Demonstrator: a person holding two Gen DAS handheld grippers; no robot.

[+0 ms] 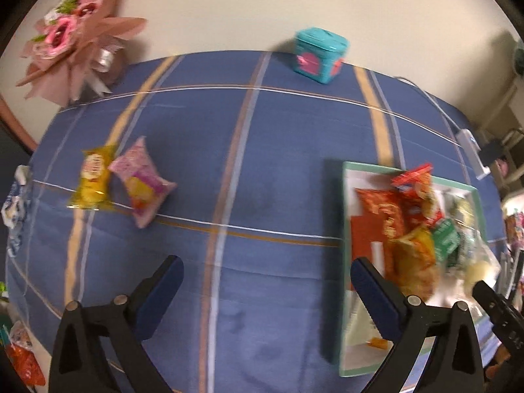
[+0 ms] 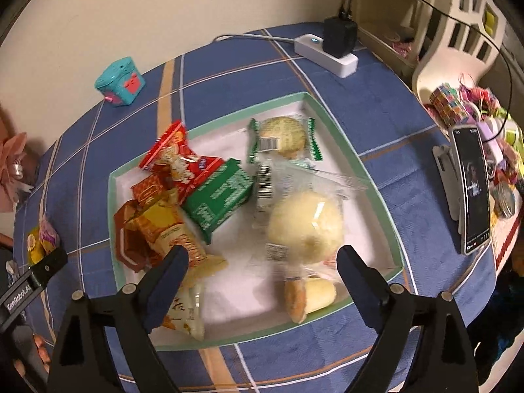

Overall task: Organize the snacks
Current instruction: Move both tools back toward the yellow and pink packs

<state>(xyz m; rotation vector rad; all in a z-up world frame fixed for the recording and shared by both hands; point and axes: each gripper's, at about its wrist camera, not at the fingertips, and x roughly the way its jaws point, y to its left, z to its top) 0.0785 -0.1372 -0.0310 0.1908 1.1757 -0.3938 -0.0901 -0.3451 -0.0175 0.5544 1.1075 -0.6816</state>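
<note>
The left hand-held gripper (image 1: pixel 267 273) points steeply down at the bench (image 1: pixel 262 150), which wears a blue checked cloth, and its jaws stand wide apart with only bare cloth between them. Ahead of it and off to its left, a yellow chip packet (image 1: pixel 93 180) and a pink snack packet (image 1: pixel 140 181) lie touching side by side on the cloth, well apart from the tray. The white tray with a green rim (image 2: pixel 340 137) sits just to the right of this gripper, its near corner beside the right finger. The right hand-held gripper (image 2: pixel 262 263) hangs over the near part of that tray, jaws spread wide and closed on nothing; a round pale bun in clear wrap (image 2: pixel 306 226) lies just ahead, between the lines of its two fingers but free of the pads. Ahead and left of it, inside the tray, a green packet (image 2: pixel 219 196) leans against a red snack packet (image 2: pixel 177 157), with an orange-brown packet (image 2: pixel 154 226) piled next to its left finger. Farther ahead lies a wrapped biscuit with green ends (image 2: pixel 281 137). Beyond the tray stand a teal box (image 2: pixel 119 82) and a white power strip (image 2: pixel 327 52) with a black plug. To the right of the right gripper, a phone (image 2: pixel 471 190) leans upright on a stand.
</note>
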